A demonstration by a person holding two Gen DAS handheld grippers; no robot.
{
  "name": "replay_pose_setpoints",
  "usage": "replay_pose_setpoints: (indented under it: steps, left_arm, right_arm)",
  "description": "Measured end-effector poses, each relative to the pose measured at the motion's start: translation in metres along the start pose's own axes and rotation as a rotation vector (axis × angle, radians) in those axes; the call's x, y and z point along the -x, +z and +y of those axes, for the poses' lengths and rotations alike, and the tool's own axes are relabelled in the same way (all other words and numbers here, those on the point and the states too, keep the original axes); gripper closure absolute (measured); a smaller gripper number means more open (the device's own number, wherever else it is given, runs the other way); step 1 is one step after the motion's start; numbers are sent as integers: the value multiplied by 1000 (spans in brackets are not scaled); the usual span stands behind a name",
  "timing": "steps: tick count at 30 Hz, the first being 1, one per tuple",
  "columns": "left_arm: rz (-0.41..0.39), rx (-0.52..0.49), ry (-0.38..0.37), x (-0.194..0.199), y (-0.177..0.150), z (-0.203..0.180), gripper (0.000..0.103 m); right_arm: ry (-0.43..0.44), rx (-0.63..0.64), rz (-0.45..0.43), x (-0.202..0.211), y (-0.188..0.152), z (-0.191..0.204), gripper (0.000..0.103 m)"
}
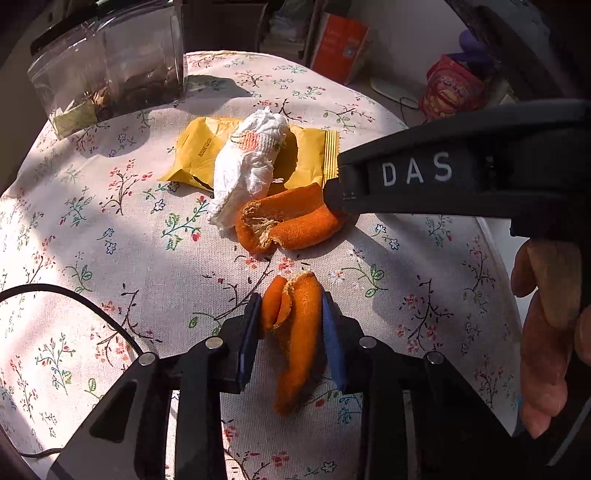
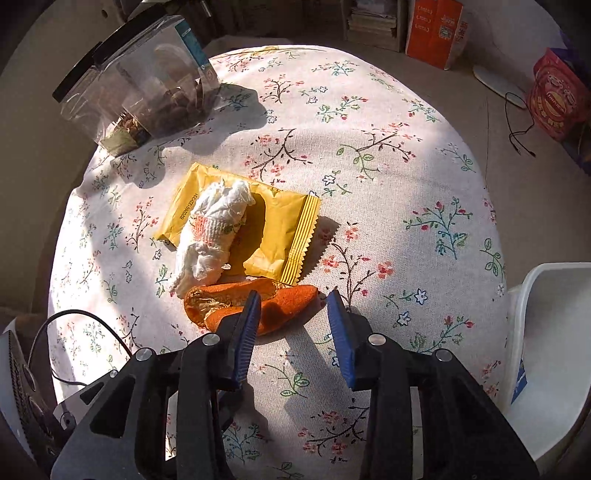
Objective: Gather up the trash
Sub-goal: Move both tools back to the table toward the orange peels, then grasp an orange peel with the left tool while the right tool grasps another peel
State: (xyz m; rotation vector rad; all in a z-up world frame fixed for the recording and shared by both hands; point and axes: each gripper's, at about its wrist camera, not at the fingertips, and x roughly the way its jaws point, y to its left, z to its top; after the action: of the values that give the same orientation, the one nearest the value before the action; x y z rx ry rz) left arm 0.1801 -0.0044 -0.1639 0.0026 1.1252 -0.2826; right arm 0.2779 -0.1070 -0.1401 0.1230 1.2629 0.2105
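Observation:
My left gripper [image 1: 291,301] is shut on a strip of orange peel [image 1: 297,339] and holds it above the flowered tablecloth [image 1: 110,229]. A second, curled orange peel [image 1: 291,221] lies ahead, beside a crumpled white tissue [image 1: 251,162] that rests on a yellow snack wrapper [image 1: 306,155]. My right gripper [image 2: 293,301] is open, its left finger over the curled orange peel [image 2: 284,302]. The tissue [image 2: 210,229] and the wrapper [image 2: 280,221] lie just beyond it. The right gripper's black body [image 1: 461,177] shows at the right of the left wrist view.
A clear plastic jar [image 2: 147,77] with dark contents lies at the table's far left. A white bin [image 2: 550,332] stands at the right table edge. A black cable [image 2: 62,321] runs at the near left. Orange boxes [image 2: 436,29] and a red bag [image 2: 557,99] stand on the floor beyond.

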Motion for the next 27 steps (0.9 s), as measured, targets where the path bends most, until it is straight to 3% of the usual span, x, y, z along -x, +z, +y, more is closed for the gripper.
replay_pose_setpoints:
  steps: [6,7,9,16,18,19,20,22,24,25,27]
  left_arm:
    - [0,-4,-18,1,2,3,80]
    - [1,-4,-20,1,2,3,81]
    - [1,-1,-25,2,3,3,83]
    - [-11,15,-44,8,7,6,85]
    - [-23,24,-49,15,9,8,86]
    - [-33,31,-51,19,12,11,86]
    - [-46,39,-54,23,15,14,86]
    - [-70,60,-56,31,19,21,86]
    - [-84,84,-59,36,23,29,86]
    - [-86,92,-58,37,24,32,86]
    - [-90,102,-58,38,26,36,87]
  right_arm:
    - [-29,3,8,-6,0,3,84]
    - [-24,-2,7,-5,1,3,95]
    - [-29,-12,-5,2,1,1,103]
    - [-32,-56,-36,14,6,-13,103]
    - [-19,-56,-1,7,5,-13,96]
    - [-18,-60,8,3,5,-12,78]
    - [-13,-60,13,1,3,-11,53]
    - [-25,-50,4,0,1,-7,48]
    - [-7,-48,18,-5,0,-5,54]
    - [9,-48,31,-9,-1,-3,72]
    - [3,-34,44,-13,-4,1,83]
